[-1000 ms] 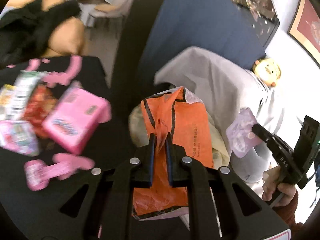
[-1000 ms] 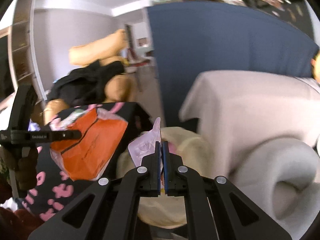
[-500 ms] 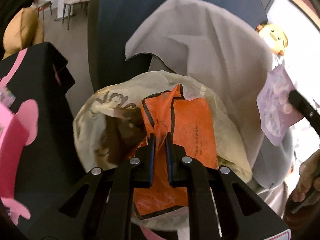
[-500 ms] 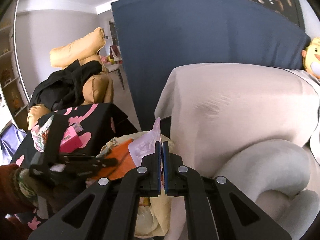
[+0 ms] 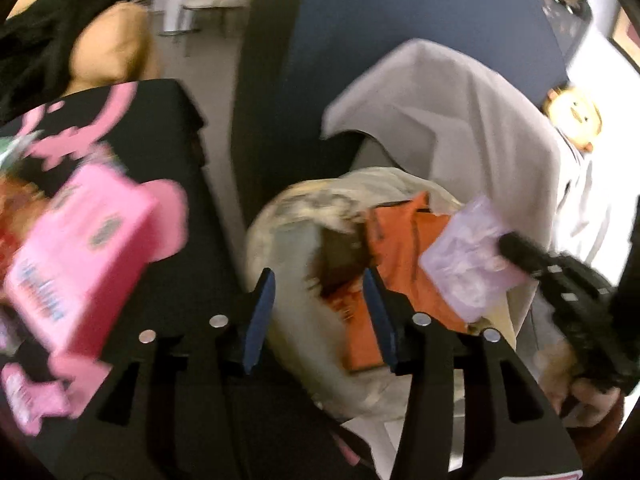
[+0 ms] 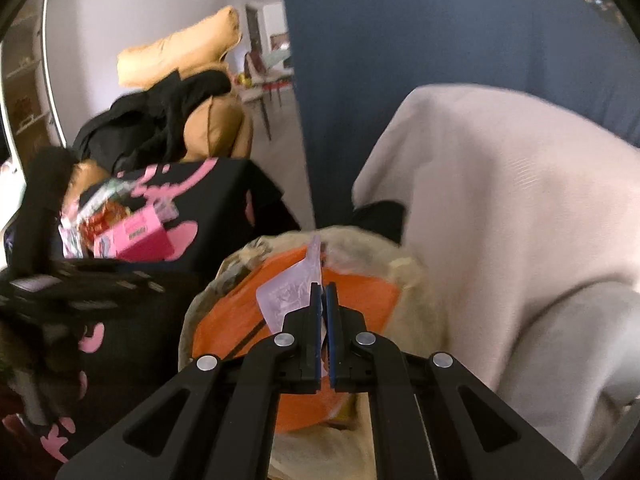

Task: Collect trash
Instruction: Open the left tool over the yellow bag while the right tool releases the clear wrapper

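A grey-covered sofa (image 6: 520, 208) fills the space to the right of the bin (image 5: 280, 240), with a dark blue panel (image 6: 420, 40) standing behind both. To the left of the bin is a black surface (image 5: 168, 128) printed with pink shapes. On it, well apart from the bin, lies a pink box (image 5: 76, 256) among blurred snack packets (image 6: 108, 212). Beyond the surface, further left of the bin, tan cushions (image 6: 180, 48) are piled with black clothing (image 6: 160, 120) draped over them.

The bin is round and lined with a crumpled cream bag. An orange wrapper (image 5: 404, 256) lies inside its mouth, loose, resting on brown rubbish.

The left gripper (image 5: 320, 316) hovers just over the bin's near rim with its fingers (image 5: 260, 312) spread wide and nothing between them.

The right gripper (image 6: 323, 320) hangs above the bin, over the orange wrapper, its fingers (image 6: 316, 320) pressed tight on the edge of a pale purple packet (image 6: 292, 296). The packet hangs above the wrapper; whether they touch is unclear.

To the right of the bin, past the sofa, a small yellow plush toy (image 5: 572, 116) sits against a white wall.
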A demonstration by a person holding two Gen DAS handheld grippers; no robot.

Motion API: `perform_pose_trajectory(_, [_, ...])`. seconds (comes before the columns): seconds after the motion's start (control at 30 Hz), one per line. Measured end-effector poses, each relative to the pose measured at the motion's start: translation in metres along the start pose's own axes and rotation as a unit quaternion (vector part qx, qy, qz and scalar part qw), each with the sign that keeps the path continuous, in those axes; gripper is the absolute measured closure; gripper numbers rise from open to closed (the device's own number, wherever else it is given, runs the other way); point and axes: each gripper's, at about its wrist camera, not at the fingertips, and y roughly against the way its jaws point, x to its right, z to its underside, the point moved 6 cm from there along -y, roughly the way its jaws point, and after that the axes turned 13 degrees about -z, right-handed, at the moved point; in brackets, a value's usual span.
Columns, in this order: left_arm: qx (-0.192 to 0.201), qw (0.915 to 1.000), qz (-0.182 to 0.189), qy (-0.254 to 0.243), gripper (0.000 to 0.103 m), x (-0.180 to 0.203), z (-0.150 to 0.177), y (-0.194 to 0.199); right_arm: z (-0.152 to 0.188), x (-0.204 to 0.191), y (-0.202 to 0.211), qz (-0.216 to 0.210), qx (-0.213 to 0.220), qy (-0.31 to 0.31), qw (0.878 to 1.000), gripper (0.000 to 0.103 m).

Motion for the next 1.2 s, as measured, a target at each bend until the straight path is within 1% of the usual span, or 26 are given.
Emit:
perform_pose_trajectory(0.1, [0.004,0.9998,-0.003,0.019,0.058,-0.021,0.009,0.018,0.009,-0.008,-0.035,0.004,-0.039,0.018,0.999,0.099])
perform_pose_trajectory(0.13, [0.006,0.9997,-0.007,0.022,0.058,-0.026,0.012,0.023,0.014,-0.010,-0.052,0.009,-0.059,0.027,0.998,0.099])
perform_pose_trajectory(0.27, [0.012,0.9994,-0.024,0.022,0.057,-0.040,0.023,0.038,0.032,-0.006,-0.091,0.035,-0.118,0.050,0.991,0.098])
perform_pose_trajectory(0.4, [0.014,0.9992,-0.020,0.031,0.057,-0.048,0.031,0.045,0.038,0.001,-0.102,0.065,-0.164,0.060,0.983,0.098])
perform_pose_trajectory(0.43, [0.015,0.9992,-0.018,0.032,0.057,-0.049,0.031,0.045,0.041,0.005,-0.104,0.080,-0.180,0.066,0.978,0.099])
perform_pose_trajectory(0.53, [0.021,0.9991,-0.015,0.033,0.057,-0.051,0.035,0.049,0.047,0.014,-0.105,0.099,-0.195,0.066,0.974,0.099])
perform_pose_trajectory(0.57, [0.024,0.9991,-0.016,0.032,0.057,-0.051,0.036,0.050,0.047,0.017,-0.103,0.095,-0.193,0.058,0.975,0.099])
perform_pose_trajectory(0.63, [0.030,0.9989,-0.019,0.032,0.053,-0.054,0.038,0.054,0.047,0.018,-0.100,0.096,-0.189,0.050,0.976,0.099])
perform_pose_trajectory(0.7, [0.030,0.9986,-0.021,0.037,0.052,-0.059,0.041,0.055,0.046,0.017,-0.097,0.094,-0.183,0.045,0.978,0.099])
perform_pose_trajectory(0.83, [0.035,0.9979,-0.034,0.042,0.052,-0.071,0.047,0.062,0.039,0.013,-0.084,0.083,-0.153,0.024,0.984,0.096])
perform_pose_trajectory(0.87, [0.037,0.9978,-0.037,0.042,0.052,-0.074,0.047,0.064,0.037,0.011,-0.078,0.079,-0.144,0.018,0.986,0.093])
perform_pose_trajectory(0.9, [0.039,0.9975,-0.040,0.044,0.051,-0.077,0.048,0.067,0.036,0.010,-0.073,0.076,-0.136,0.013,0.988,0.081])
perform_pose_trajectory(0.93, [0.042,0.9972,-0.042,0.046,0.051,-0.081,0.049,0.071,0.033,0.006,-0.065,0.066,-0.124,0.008,0.990,0.071])
perform_pose_trajectory(0.97, [0.045,0.9969,-0.045,0.047,0.050,-0.084,0.050,0.073,0.031,0.002,-0.059,0.055,-0.115,0.003,0.992,0.056])
perform_pose_trajectory(1.0, [0.050,0.9963,-0.051,0.048,0.050,-0.088,0.050,0.078,0.030,0.000,-0.053,0.049,-0.108,0.000,0.993,0.053])
perform_pose_trajectory(1.13, [0.073,0.9928,-0.079,0.052,0.047,-0.105,0.053,0.096,0.021,-0.016,-0.026,0.049,-0.076,0.002,0.996,0.053])
perform_pose_trajectory(1.2, [0.084,0.9897,-0.103,0.053,0.047,-0.115,0.056,0.105,0.014,-0.027,-0.010,0.045,-0.054,0.003,0.998,0.052])
